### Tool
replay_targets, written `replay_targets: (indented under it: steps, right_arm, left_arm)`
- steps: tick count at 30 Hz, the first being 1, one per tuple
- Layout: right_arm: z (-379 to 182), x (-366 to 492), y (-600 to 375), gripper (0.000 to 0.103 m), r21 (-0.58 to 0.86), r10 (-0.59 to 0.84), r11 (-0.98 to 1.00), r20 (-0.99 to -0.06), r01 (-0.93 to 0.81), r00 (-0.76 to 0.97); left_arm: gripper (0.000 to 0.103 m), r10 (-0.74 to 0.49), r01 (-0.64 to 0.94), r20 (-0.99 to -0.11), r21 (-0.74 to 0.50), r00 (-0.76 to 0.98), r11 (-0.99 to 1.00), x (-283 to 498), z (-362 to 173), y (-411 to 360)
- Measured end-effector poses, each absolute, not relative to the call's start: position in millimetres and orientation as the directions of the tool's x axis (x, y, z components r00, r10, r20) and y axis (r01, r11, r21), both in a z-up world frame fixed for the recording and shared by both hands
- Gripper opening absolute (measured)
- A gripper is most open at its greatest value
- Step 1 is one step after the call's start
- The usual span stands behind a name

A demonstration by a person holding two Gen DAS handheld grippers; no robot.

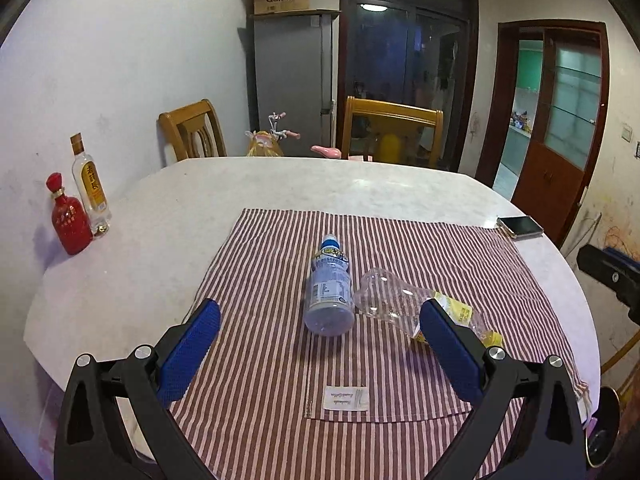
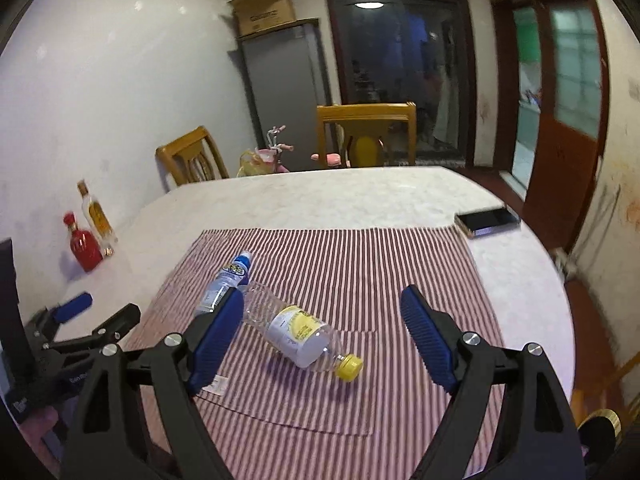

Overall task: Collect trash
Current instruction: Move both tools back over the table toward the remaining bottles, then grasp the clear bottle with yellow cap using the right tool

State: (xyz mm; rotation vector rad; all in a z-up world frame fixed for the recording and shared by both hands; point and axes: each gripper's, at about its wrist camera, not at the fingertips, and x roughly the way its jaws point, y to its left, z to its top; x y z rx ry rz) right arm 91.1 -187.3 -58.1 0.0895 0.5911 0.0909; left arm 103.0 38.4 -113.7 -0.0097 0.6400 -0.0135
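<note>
Pale marble surface (image 1: pixel 132 248) fills the middle of a dim dining room, with a red-and-white striped cloth (image 1: pixel 280 360) spread over its near half. Two empty plastic bottles lie on their sides on that cloth, touching or nearly so at their bases.

Seen from the left claw (image 1: pixel 320 356), the blue-capped bottle (image 1: pixel 330 292) lies straight ahead at twelve o'clock, its long axis running along the line of sight with the base nearest and the cap pointing away. Both blue pads stand wide apart with nothing between them. A grip across this bottle's width looks natural from that heading.

From the right claw (image 2: pixel 322 336), the yellow-capped bottle (image 2: pixel 298 334) sits between the spread pads, close in at about twelve o'clock. Its long axis runs from ten o'clock to four o'clock, the cap nearest and to the right. These pads are also spread wide and touch nothing, though the left pad hides part of the blue-capped bottle behind it.

Each claw thus has its own bottle in front; the right claw seems nearer to the yellow-capped bottle, and would probably need a slight roll to close square across its slanted body. Two upright liquor bottles (image 1: pixel 80 200) stand well apart at the wall, at ten o'clock.
</note>
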Motion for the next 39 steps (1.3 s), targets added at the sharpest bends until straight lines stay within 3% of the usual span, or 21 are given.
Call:
replay_targets:
  steps: [12,16,21,25,31,39]
  right_arm:
    - [-75.2,118.3,-164.8,0.081,0.054,0.218,0.972,-0.570,-0.228,0.792]
    - [-93.3,152.0,-150.7,0.079,0.031,0.301,0.921,-0.690,-0.389,0.658]
    - [-128.9,194.0,-117.4,0.076,-0.077,0.239,0.829,-0.846,-0.554,0.476]
    - [-161.0,212.4,-97.9,0.074,-0.060,0.226,0.779,-0.902,-0.624,0.368]
    - [-194.9,228.9,-87.4,0.074,-0.128,0.131,0.756,-0.931,-0.642,0.340]
    - [-215.2,233.5,-100.3,0.067,-0.070,0.138,0.800,-0.945,-0.595,0.297]
  left_arm:
    - [0.097,0.008,0.004,-0.598,0.019,0.801,1.000,111.5,-104.3,33.3]
    - [0.097,0.010,0.000,-0.594,0.017,0.804,1.000,113.5,-99.6,34.8]
    - [0.097,0.017,-0.022,-0.602,-0.001,0.799,1.000,123.8,-100.6,43.6]
    - [0.097,0.027,-0.040,-0.615,-0.007,0.788,0.999,136.7,-105.7,52.1]
    - [0.097,0.026,-0.054,-0.630,-0.026,0.777,0.998,150.1,-112.0,62.3]
    - [0.097,0.016,-0.045,-0.634,-0.030,0.773,0.999,157.0,-112.8,60.3]
